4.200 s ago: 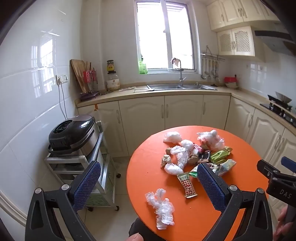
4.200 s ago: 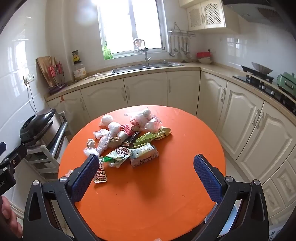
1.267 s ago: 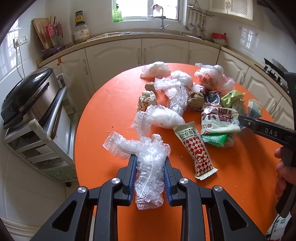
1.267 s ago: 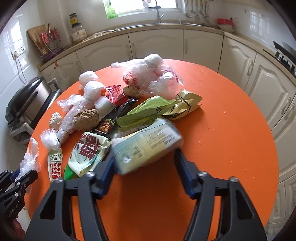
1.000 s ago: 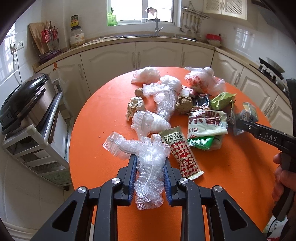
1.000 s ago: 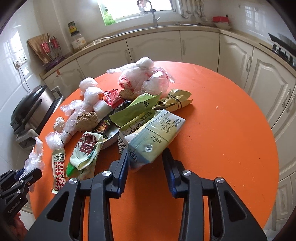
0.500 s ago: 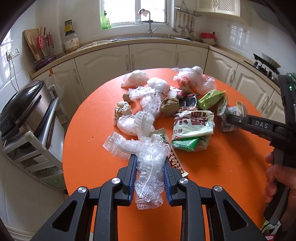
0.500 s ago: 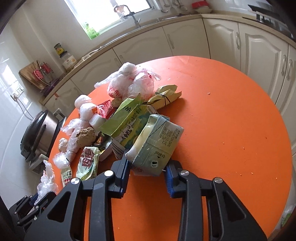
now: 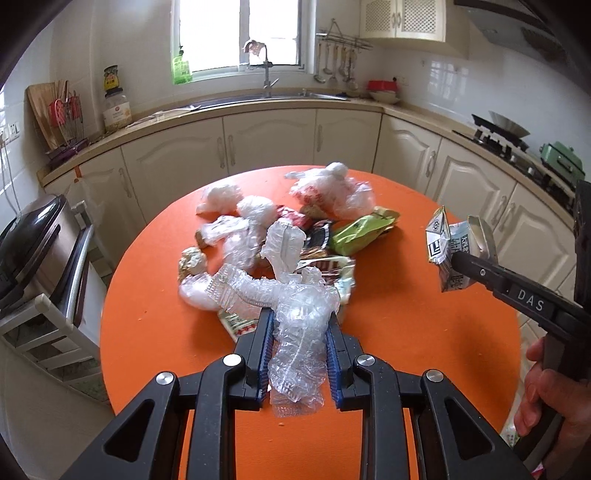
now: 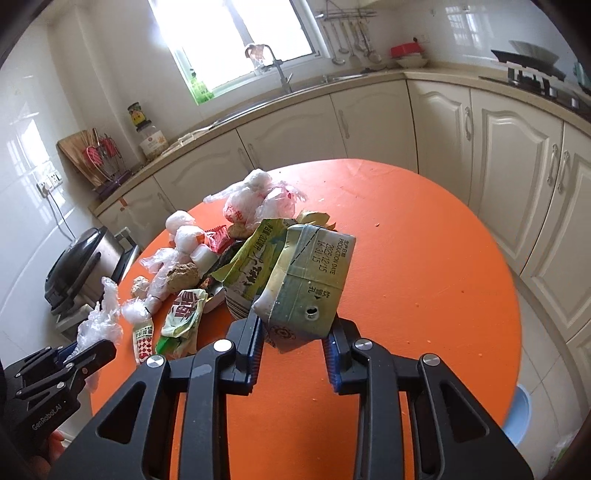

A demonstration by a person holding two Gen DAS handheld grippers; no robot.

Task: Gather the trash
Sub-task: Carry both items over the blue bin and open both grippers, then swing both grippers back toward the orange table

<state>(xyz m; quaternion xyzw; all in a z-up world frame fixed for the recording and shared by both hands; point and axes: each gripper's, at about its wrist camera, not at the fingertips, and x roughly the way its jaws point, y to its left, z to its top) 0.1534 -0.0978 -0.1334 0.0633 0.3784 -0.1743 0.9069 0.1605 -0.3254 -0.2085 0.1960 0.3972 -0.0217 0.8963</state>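
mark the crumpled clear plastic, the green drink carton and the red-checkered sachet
crumpled clear plastic wrap (image 9: 301, 332), left wrist view, middle of the wad
green paper drink carton (image 10: 308, 284), right wrist view, printed side face
red-checkered flat sachet (image 10: 144, 341), right wrist view, checkered lower half

- Left wrist view: looks from above the near edge of the round orange worktop (image 9: 406, 332), facing the window (image 9: 236, 33).
- Right wrist view: sits high near the near-right edge, angled left.
- Both share the trash pile (image 9: 295, 236) (image 10: 207, 266), the sink wall, and each other's gripper.
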